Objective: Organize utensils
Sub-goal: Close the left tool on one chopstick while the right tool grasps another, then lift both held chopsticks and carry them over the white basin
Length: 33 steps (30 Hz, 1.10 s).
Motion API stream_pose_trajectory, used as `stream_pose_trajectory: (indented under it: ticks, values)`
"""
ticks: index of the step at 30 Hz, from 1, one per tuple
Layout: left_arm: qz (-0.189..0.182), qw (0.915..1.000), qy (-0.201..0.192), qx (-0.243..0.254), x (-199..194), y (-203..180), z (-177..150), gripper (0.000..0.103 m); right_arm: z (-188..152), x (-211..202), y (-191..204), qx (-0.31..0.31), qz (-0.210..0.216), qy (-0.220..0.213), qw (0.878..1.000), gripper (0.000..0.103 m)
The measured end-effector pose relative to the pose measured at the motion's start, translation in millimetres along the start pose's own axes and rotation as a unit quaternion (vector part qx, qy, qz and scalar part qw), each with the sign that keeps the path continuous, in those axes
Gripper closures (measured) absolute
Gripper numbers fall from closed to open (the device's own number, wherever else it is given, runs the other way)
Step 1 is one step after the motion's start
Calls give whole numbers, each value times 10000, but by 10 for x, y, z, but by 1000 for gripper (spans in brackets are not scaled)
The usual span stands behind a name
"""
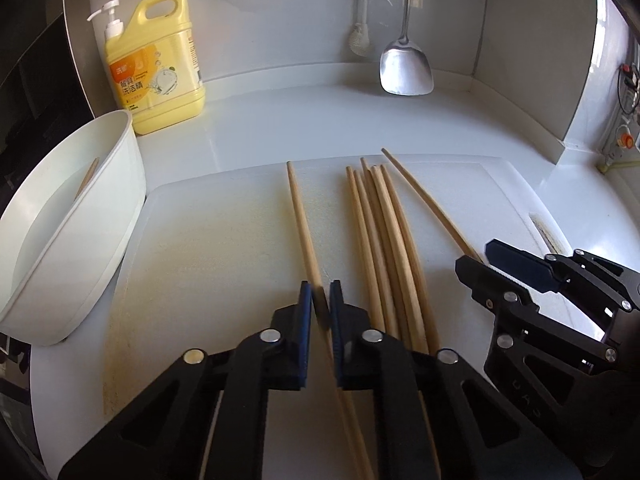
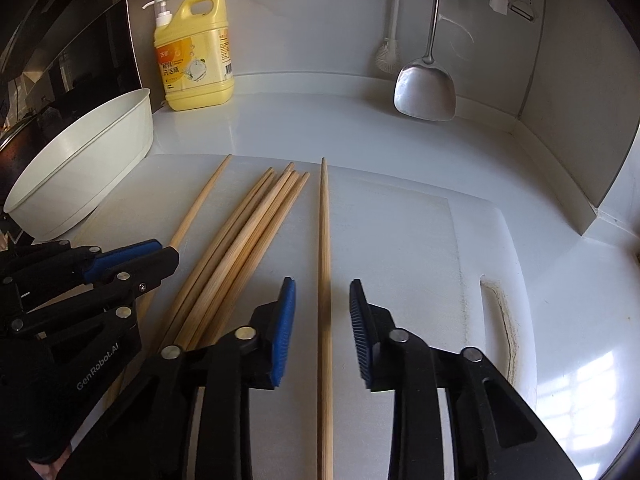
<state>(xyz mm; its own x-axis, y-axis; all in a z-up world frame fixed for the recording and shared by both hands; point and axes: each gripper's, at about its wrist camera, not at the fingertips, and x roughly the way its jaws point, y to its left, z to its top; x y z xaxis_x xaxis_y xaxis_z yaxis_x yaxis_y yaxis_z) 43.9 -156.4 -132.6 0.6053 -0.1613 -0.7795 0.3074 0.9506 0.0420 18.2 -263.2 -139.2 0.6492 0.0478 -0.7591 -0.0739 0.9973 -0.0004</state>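
Wooden chopsticks lie lengthwise on a white cutting board [image 1: 208, 248]. My left gripper [image 1: 320, 300] is shut on the leftmost single chopstick [image 1: 300, 220], its blue pads pressed on both sides. A bundle of several chopsticks [image 1: 384, 232] lies just to its right. In the right wrist view my right gripper [image 2: 323, 300] straddles the rightmost single chopstick [image 2: 325, 240]; a gap shows on each side of the stick, so the pads do not press it. The left gripper [image 2: 168, 250] shows at the left there, and the bundle [image 2: 248, 232] lies between the two.
A white bowl [image 1: 80, 220] with one chopstick [image 1: 86, 178] in it stands tilted at the board's left edge. A yellow detergent bottle [image 1: 160, 68] stands at the back left. A steel spatula [image 1: 406, 68] and a white brush [image 1: 360, 40] hang on the back wall.
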Motion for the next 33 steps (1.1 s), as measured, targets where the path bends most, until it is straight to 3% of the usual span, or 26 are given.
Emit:
stream_pose_trajectory:
  ticks: [1, 5, 10, 14, 19, 26, 33]
  values:
    - [8, 10000, -6, 39, -8, -19, -17, 95, -6, -5, 10, -24, -45, -16, 10000, 97]
    - [-104, 9999, 85, -86, -29, 11, -40, 96, -19, -25, -41, 182, 83, -60, 9998, 97]
    - [41, 9999, 94, -87, -143, 23, -48, 96, -30, -157, -160, 593, 201, -67, 9980, 97]
    - [-117, 9995, 50, -275, -433, 79, 43, 96, 33, -384, -193, 731, 324, -110, 9967, 97]
    - [-63, 9992, -77, -398, -903, 216, 200, 96, 265, -768, -129, 669, 595, -313, 9955, 97]
    - [180, 9938, -218, -1077, -1372, 879, 285, 96, 700, -1034, 340, 290, 1109, -435, 9925, 97]
    - [644, 9842, -383, -1605, -1512, 1928, 298, 95, 1172, -944, 1240, -23, 1636, -553, 9850, 97]
